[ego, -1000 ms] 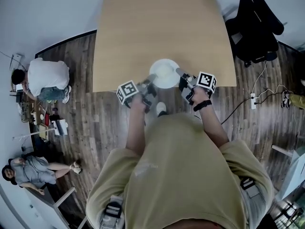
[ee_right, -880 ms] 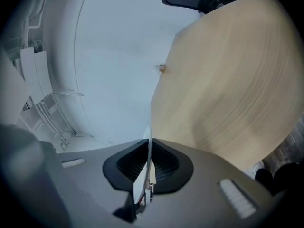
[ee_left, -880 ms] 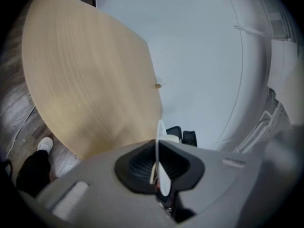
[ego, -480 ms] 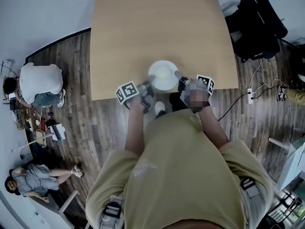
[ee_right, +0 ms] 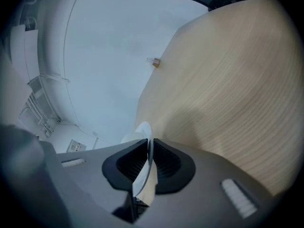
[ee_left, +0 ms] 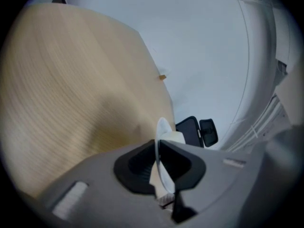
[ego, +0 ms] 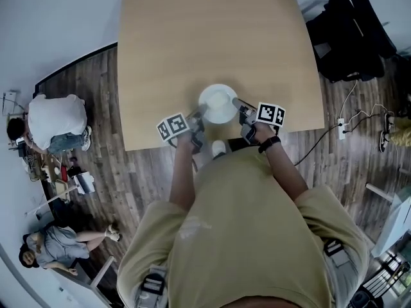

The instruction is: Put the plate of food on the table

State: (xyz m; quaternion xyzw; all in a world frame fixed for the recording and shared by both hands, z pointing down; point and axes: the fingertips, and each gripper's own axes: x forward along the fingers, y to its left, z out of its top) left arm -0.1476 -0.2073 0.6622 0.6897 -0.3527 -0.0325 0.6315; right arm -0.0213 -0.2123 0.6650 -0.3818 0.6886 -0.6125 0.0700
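A white plate with pale food on it hangs over the near part of the light wooden table in the head view. My left gripper is shut on its left rim and my right gripper on its right rim. In the left gripper view the plate's thin rim runs edge-on between the dark pads, with the pale food just behind. In the right gripper view the plate rim is pinched the same way between the pads. I cannot tell whether the plate touches the tabletop.
A black office chair stands to the table's right, with a cable and power strip on the wooden floor. Two people sit at the far left. A small brown object lies at the table's far edge.
Both grippers have carried the plate a little farther in over the table, away from its near edge. Their grip on the rim is unchanged.
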